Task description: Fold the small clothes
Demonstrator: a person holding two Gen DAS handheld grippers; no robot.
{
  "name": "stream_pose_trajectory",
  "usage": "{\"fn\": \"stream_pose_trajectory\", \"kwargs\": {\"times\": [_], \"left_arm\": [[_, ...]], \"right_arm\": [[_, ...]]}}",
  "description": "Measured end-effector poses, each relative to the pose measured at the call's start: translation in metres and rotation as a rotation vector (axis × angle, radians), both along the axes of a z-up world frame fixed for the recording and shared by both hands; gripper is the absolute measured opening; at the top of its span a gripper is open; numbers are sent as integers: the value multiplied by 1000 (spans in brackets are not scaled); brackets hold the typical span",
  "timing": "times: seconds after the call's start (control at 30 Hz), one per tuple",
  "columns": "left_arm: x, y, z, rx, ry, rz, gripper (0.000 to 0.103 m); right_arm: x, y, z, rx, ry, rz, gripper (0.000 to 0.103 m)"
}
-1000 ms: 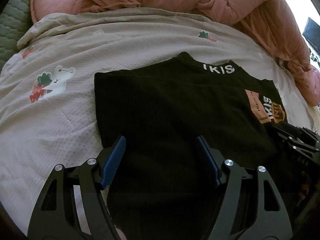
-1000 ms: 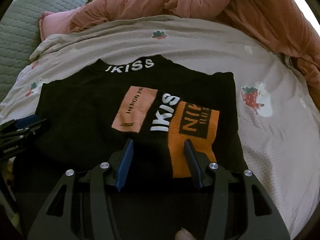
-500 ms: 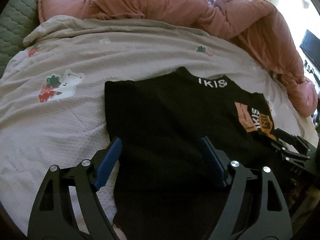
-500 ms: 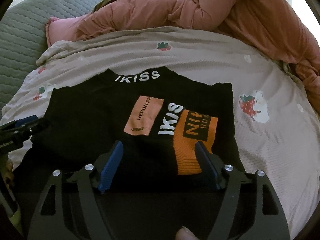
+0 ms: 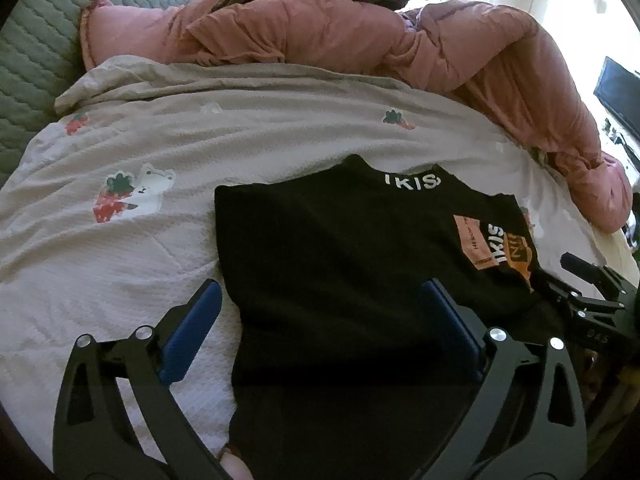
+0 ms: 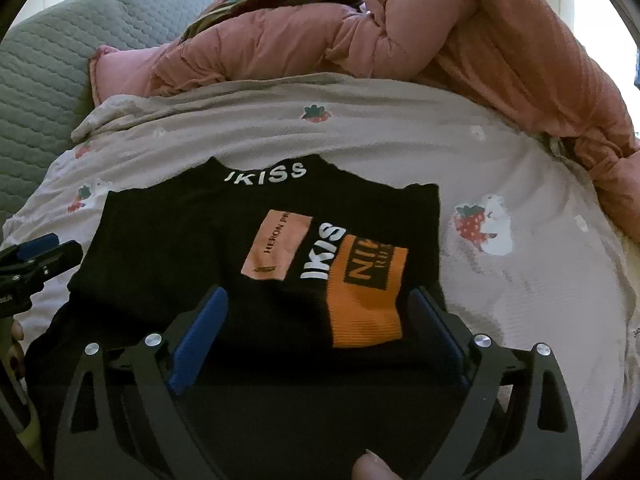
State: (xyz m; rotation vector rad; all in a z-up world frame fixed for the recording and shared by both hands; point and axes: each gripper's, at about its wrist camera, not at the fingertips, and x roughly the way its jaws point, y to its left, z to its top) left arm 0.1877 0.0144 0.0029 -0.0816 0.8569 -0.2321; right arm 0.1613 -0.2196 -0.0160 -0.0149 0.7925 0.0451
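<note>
One garment: a black top (image 6: 192, 264) with white neck lettering and orange patches lies flat on the strawberry-print bedspread (image 5: 120, 272), collar away from the cameras, near hem toward them.
Bedding behind: a pink quilt (image 6: 460, 44) is bunched well beyond the collar, clear of the work.
Progress: the side edges look straight and tucked in, so a lengthwise fold seems done; a crosswise fold, hem toward collar, appears left.
Left gripper (image 5: 320, 320): released, jaws having just been opening; nothing is clamped, and the top's left edge and near hem lie between and below its fingers.
Right gripper (image 6: 320, 324): likewise let go, jaws having just been opening, empty, poised over the hem by the orange patch (image 6: 366, 296).
</note>
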Motion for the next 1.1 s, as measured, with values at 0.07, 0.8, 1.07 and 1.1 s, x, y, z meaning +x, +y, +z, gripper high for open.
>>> {"fn": "stream_pose_trajectory", "kwargs": {"times": [0.07, 0.8, 1.07, 1.1], "left_arm": [[-3, 1, 2, 0, -8, 7, 93], [-58, 44, 5, -21, 4, 114, 93], [-79, 51, 11, 0, 5, 138, 93], [-81, 51, 11, 5, 5, 139, 93]], "right_arm": [[-3, -2, 3, -1, -6, -3, 93], [-37, -19, 30, 20, -64, -20, 94], [-56, -27, 40, 24, -85, -27, 94], [-59, -29, 41, 26, -87, -27, 94]]}}
